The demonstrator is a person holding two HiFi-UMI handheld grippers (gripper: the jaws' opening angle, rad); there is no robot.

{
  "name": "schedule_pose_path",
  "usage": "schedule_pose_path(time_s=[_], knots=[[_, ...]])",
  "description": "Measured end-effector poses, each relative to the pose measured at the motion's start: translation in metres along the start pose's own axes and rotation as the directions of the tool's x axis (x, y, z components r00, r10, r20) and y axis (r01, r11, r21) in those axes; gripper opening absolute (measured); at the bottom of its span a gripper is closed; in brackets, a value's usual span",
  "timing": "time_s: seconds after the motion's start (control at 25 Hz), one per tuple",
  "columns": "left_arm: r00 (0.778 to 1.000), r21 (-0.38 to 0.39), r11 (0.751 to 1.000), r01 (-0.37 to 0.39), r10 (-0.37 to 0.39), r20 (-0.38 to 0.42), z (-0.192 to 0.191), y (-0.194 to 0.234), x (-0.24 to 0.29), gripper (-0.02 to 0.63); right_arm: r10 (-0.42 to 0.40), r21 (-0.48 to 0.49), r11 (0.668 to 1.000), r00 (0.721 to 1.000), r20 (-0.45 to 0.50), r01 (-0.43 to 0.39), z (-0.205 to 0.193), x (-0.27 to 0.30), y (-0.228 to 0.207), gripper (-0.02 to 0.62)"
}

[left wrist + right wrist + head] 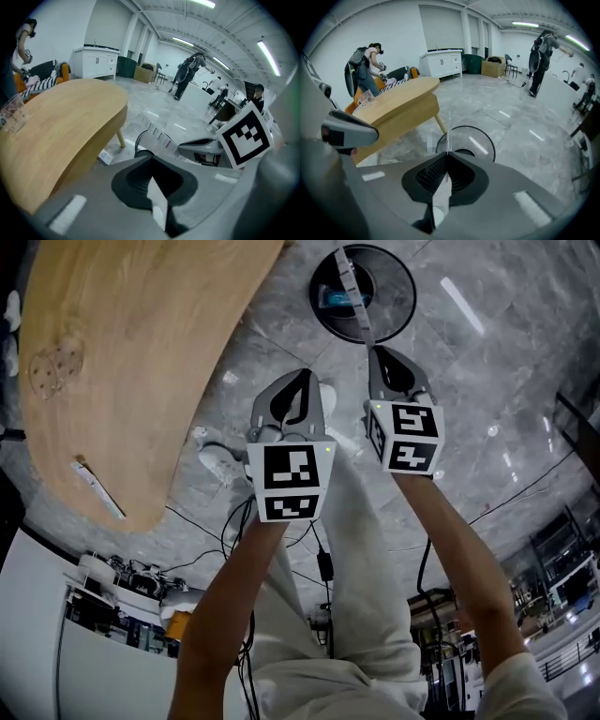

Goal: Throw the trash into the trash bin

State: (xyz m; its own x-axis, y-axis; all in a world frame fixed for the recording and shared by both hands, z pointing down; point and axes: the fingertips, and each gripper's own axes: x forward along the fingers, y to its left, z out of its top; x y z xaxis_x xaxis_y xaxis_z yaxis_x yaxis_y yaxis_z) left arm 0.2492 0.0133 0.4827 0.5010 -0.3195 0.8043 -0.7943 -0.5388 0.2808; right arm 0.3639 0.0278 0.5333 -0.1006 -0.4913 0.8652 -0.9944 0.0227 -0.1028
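trash strip pinched over the bin mouth

grey marble floor (487, 362) fills most of the head view. pale wooden bench (122, 362) with a rounded edge takes the upper left; the left gripper view shows it standing on a slanted leg. the person's trousers (366, 596) and both forearms come up from the bottom edge. round black trash bin (403, 296) stands on the floor beyond the bench's end, well apart from it, with a blue item (336, 301) already inside. left gripper (302, 381) points steeply down, fingers pressed together with nothing between them. right gripper (375, 351) is beside it and nearer the bin, fingers pinching the near end of a long white strip (354, 292). the strip reaches away from the fingers, and its far end shows across the bin's opening in the head view. in the right gripper view the strip is edge-on, a thin line in front of the bin rim.
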Motion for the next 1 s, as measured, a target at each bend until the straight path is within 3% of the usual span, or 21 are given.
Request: schedule_pose_path(time_s=[0.56,0.72,0.84,1.0], knots=[[0.999,-0.028,1.000,-0.012,0.011,-0.040,-0.033,0.011,0.033,0.001,-0.042,0.039,0.998,0.988,-0.148,0.049,-0.056,0.075,-0.029,0.032],[0.999,-0.039,0.999,-0.016,0.014,-0.041,-0.039,0.016,0.034,0.001,-0.066,0.035,0.997,0.986,-0.155,0.073,-0.058,0.087,-0.032,0.042],[0.999,-0.044,0.999,-0.021,0.019,-0.038,-0.041,0.021,0.030,0.001,-0.076,0.032,0.996,0.986,-0.149,0.081,-0.055,0.087,-0.030,0.102],[0.999,-0.041,0.999,-0.023,0.022,-0.026,-0.036,0.020,0.019,0.001,-0.073,0.017,0.997,0.988,-0.138,0.076,-0.049,0.073,-0.025,0.090]])
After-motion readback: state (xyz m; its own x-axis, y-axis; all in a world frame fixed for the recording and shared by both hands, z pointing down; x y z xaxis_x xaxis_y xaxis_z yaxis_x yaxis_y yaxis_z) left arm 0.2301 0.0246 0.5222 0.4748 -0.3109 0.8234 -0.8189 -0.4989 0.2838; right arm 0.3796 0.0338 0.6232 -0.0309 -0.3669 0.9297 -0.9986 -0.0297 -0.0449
